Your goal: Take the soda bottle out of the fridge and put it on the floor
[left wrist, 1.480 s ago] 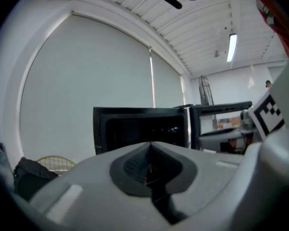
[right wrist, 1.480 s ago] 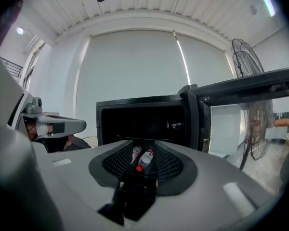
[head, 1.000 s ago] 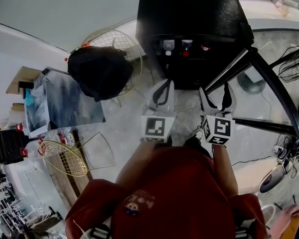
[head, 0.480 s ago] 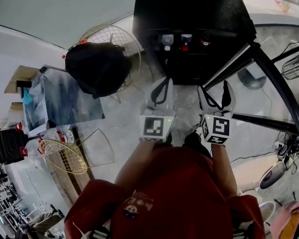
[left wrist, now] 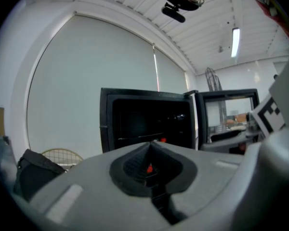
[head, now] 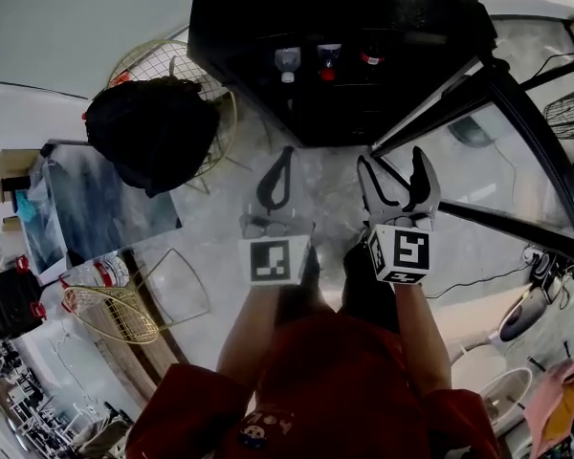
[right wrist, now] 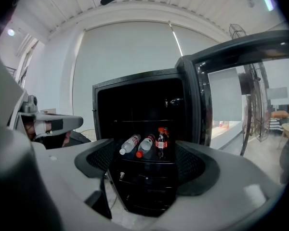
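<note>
The fridge (head: pixel 344 8) stands open on the pale stone floor (head: pixel 330 208), its glass door (right wrist: pixel 195 105) swung out to the right. Nothing lies between the grippers and its shelves.

Left of the fridge, a black bag (head: pixel 153 142) sits on a gold wire chair (head: pixel 163 60), and a second wire chair (head: pixel 115 309) is nearer the person. A fan (head: pixel 569 113) shows beyond the door on the right.

The soda bottle (right wrist: pixel 162 142) is inside the fridge on a middle shelf, at the right end of a row of three. It stands upright with its long axis vertical and its red cap on top (dark drink, red label). Just beside it, to the left, two water bottles (right wrist: pixel 145 146) lie on their sides, caps pointing out toward the open front and slightly left, one white-capped and one red-capped.

Both grippers hover over the floor in front of the fridge, well short of the shelf. The left gripper (head: pixel 285 156) has its jaws pressed together with nothing in them. The right gripper (head: pixel 393 156) has its jaws spread wide and empty, and its own view shows the three bottles in the gap between them.
</note>
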{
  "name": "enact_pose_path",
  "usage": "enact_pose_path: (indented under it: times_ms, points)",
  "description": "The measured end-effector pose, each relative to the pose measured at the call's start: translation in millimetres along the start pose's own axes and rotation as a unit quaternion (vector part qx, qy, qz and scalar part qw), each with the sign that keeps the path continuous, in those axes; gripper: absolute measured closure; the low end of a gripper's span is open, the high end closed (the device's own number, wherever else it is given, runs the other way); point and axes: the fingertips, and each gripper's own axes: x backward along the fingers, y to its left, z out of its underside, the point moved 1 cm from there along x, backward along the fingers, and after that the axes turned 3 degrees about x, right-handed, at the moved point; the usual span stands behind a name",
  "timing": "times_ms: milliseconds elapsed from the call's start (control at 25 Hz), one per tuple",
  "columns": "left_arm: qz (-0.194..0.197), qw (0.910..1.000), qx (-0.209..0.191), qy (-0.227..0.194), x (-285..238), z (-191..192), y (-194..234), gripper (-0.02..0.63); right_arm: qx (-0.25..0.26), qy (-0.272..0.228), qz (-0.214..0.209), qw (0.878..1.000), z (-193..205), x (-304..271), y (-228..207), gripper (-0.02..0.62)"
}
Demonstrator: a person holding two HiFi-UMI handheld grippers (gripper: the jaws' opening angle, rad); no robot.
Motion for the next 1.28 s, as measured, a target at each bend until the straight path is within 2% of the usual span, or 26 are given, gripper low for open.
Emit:
enact_pose_path:
  times_ms: [240,560,720,1000,1160,1280]
  points:
    - [-0.036,0.9992,0.011,0.016,-14.9,47.1,12.9,0.606,0.005,-0.018,-0.018,1.0,20.2,-28.1,-2.8,0.215]
    - [-0.041,0.9987,0.0,0.029,-11.8,103.3,-0.5,0.606,-0.009,-0.032,-0.016,0.999,66.7,-45.8,-21.4,0.215]
    - [-0.038,0.9991,-0.001,0.022,-19.8,120.1,1.5,0.606,-0.009,-0.034,-0.017,0.999,81.8,-54.5,-22.4,0.215]
    - [-0.009,0.9999,0.004,0.003,-33.1,143.8,11.6,0.606,0.017,-0.05,-0.01,0.999,94.3,-68.7,-9.7,0.215]
    - [-0.005,0.9999,-0.012,0.002,-44.1,184.1,20.8,0.606,0.025,-0.052,-0.003,0.998,118.1,-81.3,-2.8,0.215]
    - [-0.012,0.9999,-0.005,0.002,-49.3,212.3,26.7,0.606,0.031,-0.049,0.0,0.998,145.6,-87.6,-0.7,0.215]
